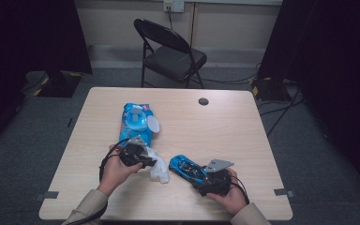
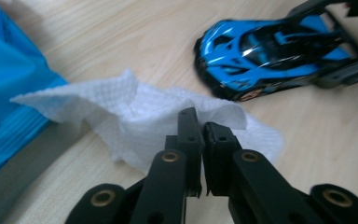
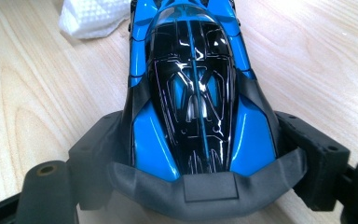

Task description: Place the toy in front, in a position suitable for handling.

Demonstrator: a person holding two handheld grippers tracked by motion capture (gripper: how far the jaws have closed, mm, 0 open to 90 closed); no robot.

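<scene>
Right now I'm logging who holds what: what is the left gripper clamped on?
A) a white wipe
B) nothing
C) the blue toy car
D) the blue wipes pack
A: the left gripper has its jaws closed on the white wipe, beside the blue toy car.

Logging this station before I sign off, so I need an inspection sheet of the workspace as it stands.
Surface: light wood table, a round dark cable hole near its far edge.
Job's things: blue toy car resting on the table; white wipe crumpled beside it; blue wipes pack with its lid flipped open.
Clutter: nothing seen.
Grippers: left gripper shut on the wipe; right gripper clamped on the car's rear sides.
Cables: black cable loops from the left gripper; more lie on the floor at right.
Surroundings: black folding chair, grey carpet, dark curtains.
</scene>
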